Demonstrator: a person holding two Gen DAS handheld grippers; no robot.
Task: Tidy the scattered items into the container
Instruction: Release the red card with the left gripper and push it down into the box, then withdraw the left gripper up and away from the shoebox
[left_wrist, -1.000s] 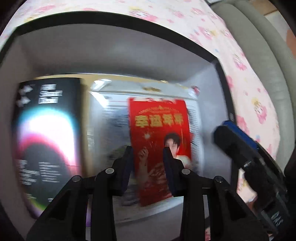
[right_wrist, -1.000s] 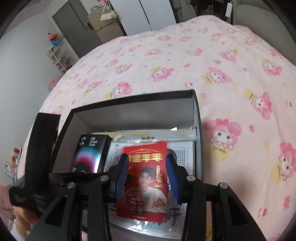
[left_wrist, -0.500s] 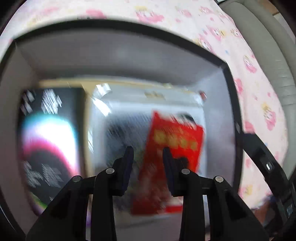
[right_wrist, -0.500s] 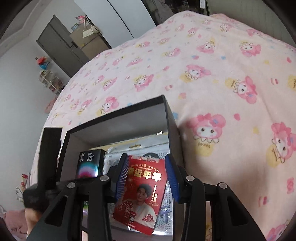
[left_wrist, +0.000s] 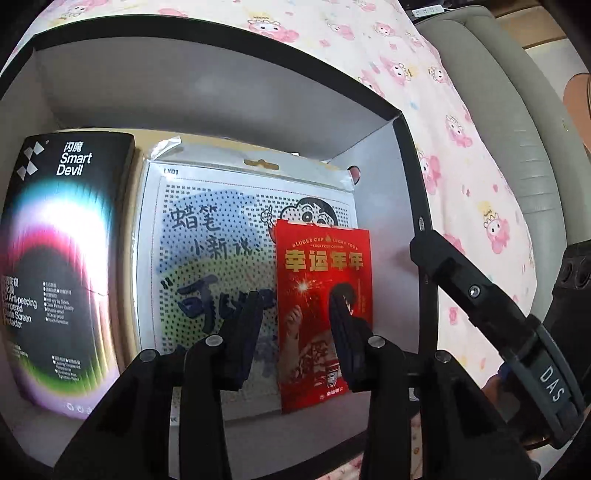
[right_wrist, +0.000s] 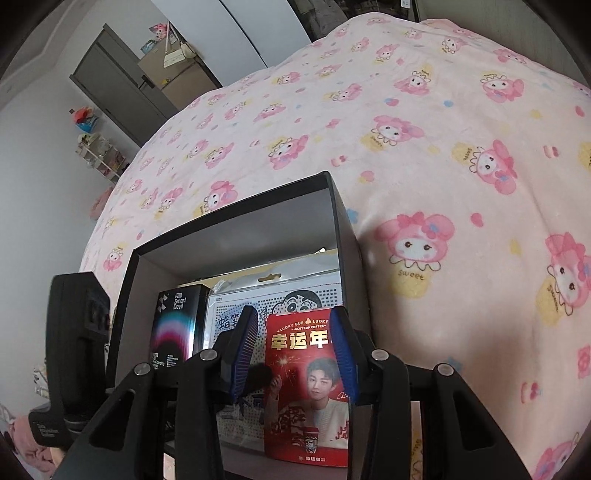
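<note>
A black box with a grey inside (left_wrist: 221, 85) sits on the pink bedspread; it also shows in the right wrist view (right_wrist: 236, 236). In it lie a black Smart Devil carton (left_wrist: 62, 258), a clear-bagged cartoon bead sheet (left_wrist: 207, 243) and, on top at the right, a red packet with a young man's photo (left_wrist: 325, 295) (right_wrist: 306, 384). My left gripper (left_wrist: 295, 325) is open and empty, hovering over the box. My right gripper (right_wrist: 295, 350) is open and empty above the box's near right side.
The pink cartoon-print bedspread (right_wrist: 424, 147) spreads around the box. A grey padded headboard (left_wrist: 498, 110) runs along the right. The right gripper's body (left_wrist: 491, 317) shows in the left wrist view beside the box's right wall. A dark door and shelves (right_wrist: 114, 85) stand far off.
The red packet has left my right gripper and now lies flat in the box at the right. My right gripper has pulled back and up. The left view has steadied.
</note>
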